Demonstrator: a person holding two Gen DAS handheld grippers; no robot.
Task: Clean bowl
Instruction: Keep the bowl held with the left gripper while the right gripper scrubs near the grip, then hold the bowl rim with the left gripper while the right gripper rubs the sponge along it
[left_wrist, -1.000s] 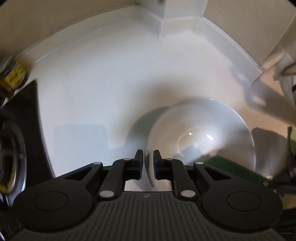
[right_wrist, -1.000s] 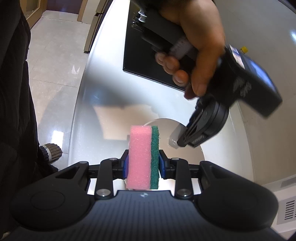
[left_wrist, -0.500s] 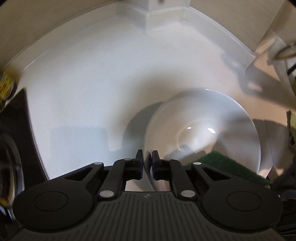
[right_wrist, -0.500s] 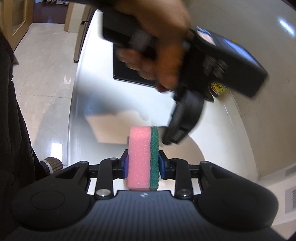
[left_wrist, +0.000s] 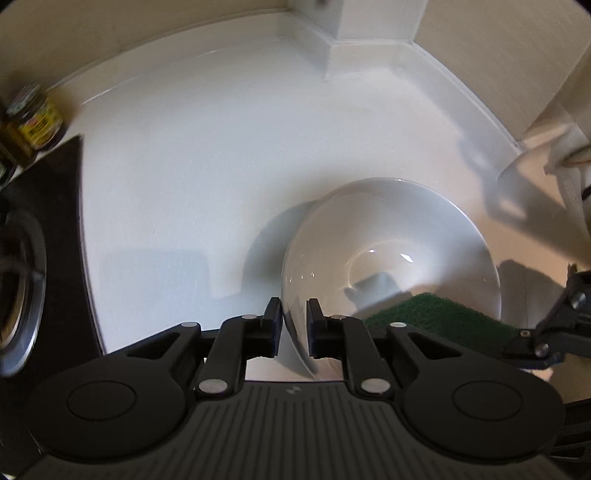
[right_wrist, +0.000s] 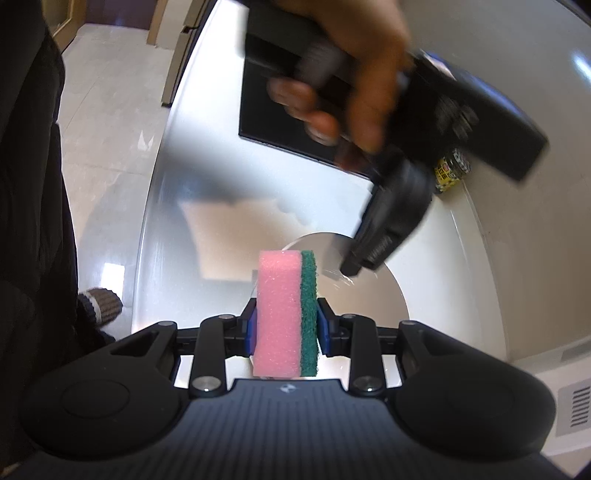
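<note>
- While the white bowl (left_wrist: 391, 243) sits on the white counter (left_wrist: 221, 166), the left tongs (left_wrist: 294, 325) have just been opening, straddling its rim without pinching.
- The right tongs (right_wrist: 286, 325) pinch a pink-green sponge (right_wrist: 286, 314) over the bowl.

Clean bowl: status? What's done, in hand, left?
Done: right gripper is shut on the sponge.
In hand: left gripper straddles the bowl rim; its jaws have just been opening, pads off the rim. The sponge's green side reaches over the rim.
Left: steady the bowl and scrub the inside; it looks white and glossy, no suds visible.
</note>
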